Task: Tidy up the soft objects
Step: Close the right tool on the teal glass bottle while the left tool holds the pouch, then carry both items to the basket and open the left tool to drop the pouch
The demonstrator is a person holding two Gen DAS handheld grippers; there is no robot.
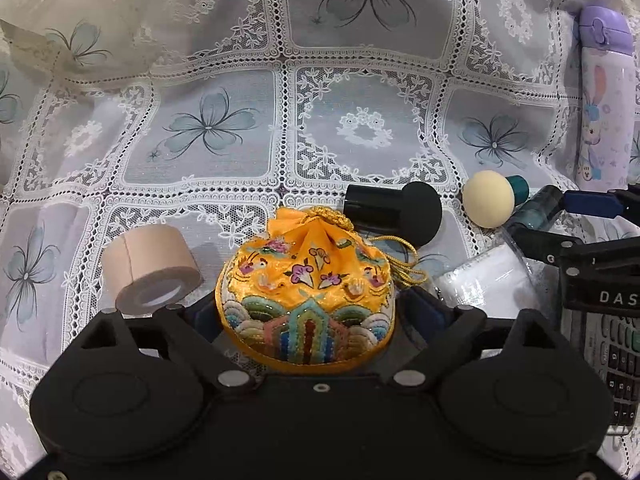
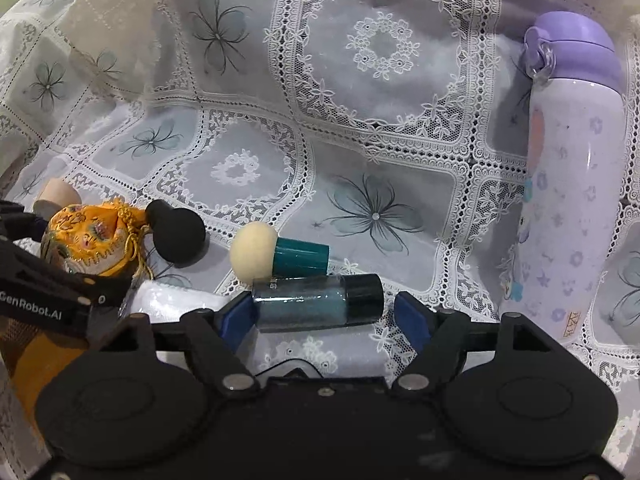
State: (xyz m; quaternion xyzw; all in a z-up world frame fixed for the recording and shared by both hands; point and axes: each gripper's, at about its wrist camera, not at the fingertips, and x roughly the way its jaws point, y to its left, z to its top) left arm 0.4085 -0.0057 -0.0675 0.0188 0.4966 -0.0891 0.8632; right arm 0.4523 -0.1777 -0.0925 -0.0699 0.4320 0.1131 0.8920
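Jaws of the left gripper (image 1: 307,312) stood released on either side of the embroidered yellow pouch (image 1: 306,292), whose round body sat between them on the lace cloth (image 1: 208,168) covering the tabletop; whether the dark blue pads touched its sides could not be told, since the pouch hid them. Jaws of the right gripper (image 2: 326,314) were likewise parted, with the glitter vial (image 2: 318,300) lying crosswise between the blue pads: the left pad sat at the vial's clear end, while a gap showed between the black cap and the right pad. Just beyond the vial lay the cream sponge applicator (image 2: 276,254) with its teal handle, and further left the black sponge applicator (image 2: 178,234), its head close to the pouch's gold drawstring. A roll of beige tape (image 1: 150,274) stood on edge just left of the pouch. A clear packet of white material (image 1: 486,280) lay between the pouch and the right gripper. The purple bottle (image 2: 572,176) stood at the right side, well apart from the vial. A calculator (image 1: 616,364) showed at the left wrist view's right edge.
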